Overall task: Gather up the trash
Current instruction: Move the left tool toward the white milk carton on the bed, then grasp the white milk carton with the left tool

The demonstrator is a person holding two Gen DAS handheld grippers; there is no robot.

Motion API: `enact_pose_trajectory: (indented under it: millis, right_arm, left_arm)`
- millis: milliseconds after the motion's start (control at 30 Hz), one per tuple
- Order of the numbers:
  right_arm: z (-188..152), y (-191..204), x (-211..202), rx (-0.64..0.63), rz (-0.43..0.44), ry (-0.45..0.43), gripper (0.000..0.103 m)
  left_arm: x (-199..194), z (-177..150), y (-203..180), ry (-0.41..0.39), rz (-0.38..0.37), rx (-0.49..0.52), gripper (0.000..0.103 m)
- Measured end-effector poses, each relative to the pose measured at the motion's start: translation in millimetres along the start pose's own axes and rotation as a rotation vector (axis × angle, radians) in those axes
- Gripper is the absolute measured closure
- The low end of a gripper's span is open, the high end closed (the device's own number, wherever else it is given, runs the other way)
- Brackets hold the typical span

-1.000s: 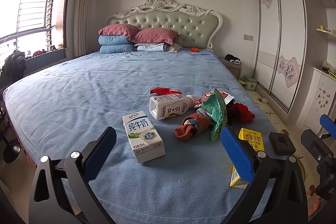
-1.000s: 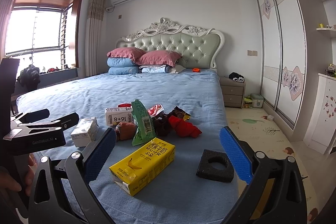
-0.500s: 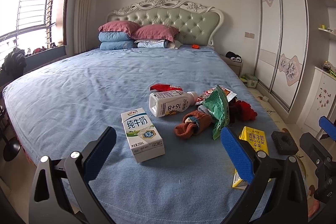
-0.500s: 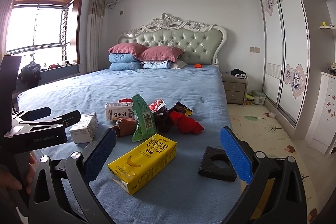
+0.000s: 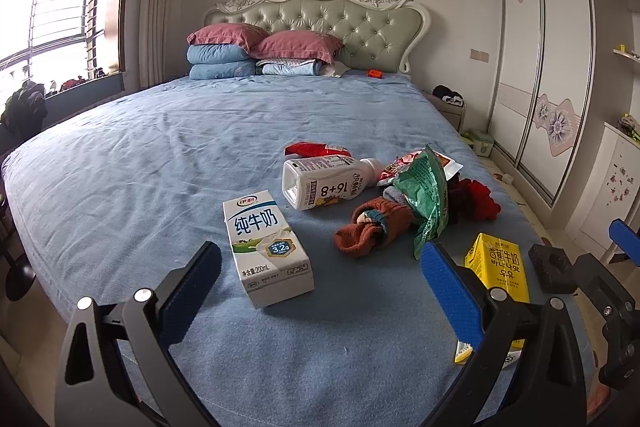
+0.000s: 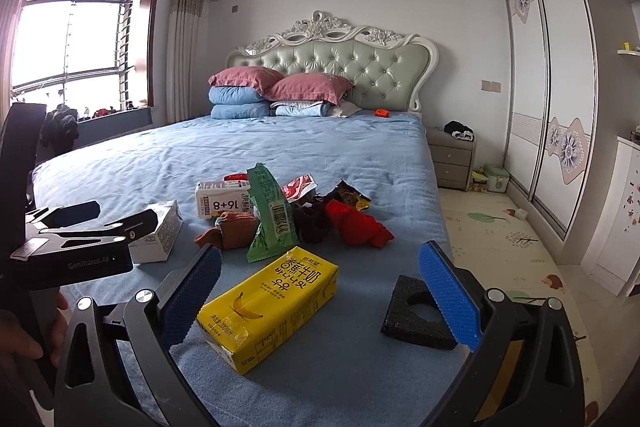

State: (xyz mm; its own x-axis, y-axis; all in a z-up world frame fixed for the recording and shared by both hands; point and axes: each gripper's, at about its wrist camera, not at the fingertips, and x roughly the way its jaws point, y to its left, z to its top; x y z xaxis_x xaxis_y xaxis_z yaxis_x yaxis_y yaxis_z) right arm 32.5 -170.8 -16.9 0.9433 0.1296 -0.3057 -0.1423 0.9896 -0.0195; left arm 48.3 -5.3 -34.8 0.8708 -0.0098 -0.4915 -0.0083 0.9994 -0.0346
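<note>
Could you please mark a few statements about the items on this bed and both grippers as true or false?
1. The white milk carton lies flat on the blue bed sheet. True.
2. The right hand-held gripper grips the yellow banana-milk carton. False: it is open, holding nothing.
3. The white plastic bottle stands upright. False: it lies on its side.
4. The left hand-held gripper is open. True.
5. The black foam block has a hole. True.

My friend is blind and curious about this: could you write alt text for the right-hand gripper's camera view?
The open right gripper hovers over a yellow banana-milk carton lying on a blue bed. Behind it lie a green wrapper, a white bottle and socks; a black foam block sits right, and the left gripper enters from the left.
</note>
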Motion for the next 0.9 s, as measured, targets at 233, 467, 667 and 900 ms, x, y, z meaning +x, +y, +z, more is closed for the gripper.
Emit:
enact_pose_trajectory:
  millis: [233, 467, 667, 900]
  right_arm:
    - [6, 0, 21, -0.006, 0.046, 0.052, 0.008]
    - [11, 2, 45, -0.038, 0.074, 0.105, 0.008]
    - [18, 6, 64, -0.063, 0.105, 0.161, 0.008]
    - [30, 5, 88, -0.056, 0.15, 0.218, 0.008]
  left_arm:
    - [30, 1, 13, 0.066, 0.002, -0.06, 0.004]
    - [68, 7, 34, 0.147, 0.008, -0.152, 0.004]
    - [102, 13, 50, 0.218, 0.04, -0.209, 0.004]
    - [137, 10, 61, 0.332, 0.028, -0.26, 0.028]
